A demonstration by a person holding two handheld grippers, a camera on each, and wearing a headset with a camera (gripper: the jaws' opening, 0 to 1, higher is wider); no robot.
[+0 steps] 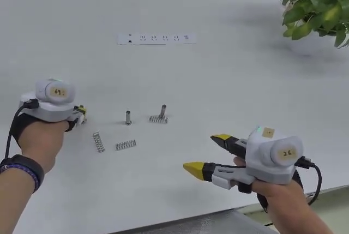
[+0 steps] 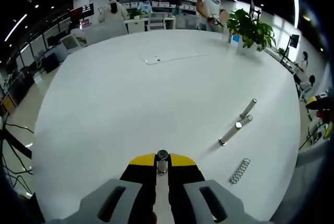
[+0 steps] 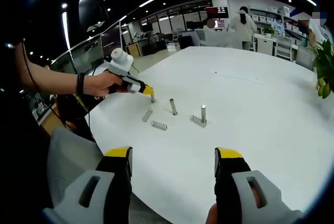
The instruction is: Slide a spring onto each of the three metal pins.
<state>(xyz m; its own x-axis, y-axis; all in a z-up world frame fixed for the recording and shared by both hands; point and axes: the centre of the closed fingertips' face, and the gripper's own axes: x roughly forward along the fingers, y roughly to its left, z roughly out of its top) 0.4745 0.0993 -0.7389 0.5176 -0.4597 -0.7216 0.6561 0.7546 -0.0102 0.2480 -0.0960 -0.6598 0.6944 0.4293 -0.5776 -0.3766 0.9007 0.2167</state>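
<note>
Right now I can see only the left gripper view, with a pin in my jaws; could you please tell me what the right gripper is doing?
Observer: The right gripper hovers near the table's front edge, jaws open and empty.
Operator: Thank you. How many springs are out?
Observer: Three, all loose: the near spring by your left gripper, the middle spring and the far spring.
Operator: Is any on a pin yet?
Observer: No. The far spring lies flat beside the foot of the right standing pin; the left standing pin and your held pin are bare.
</note>
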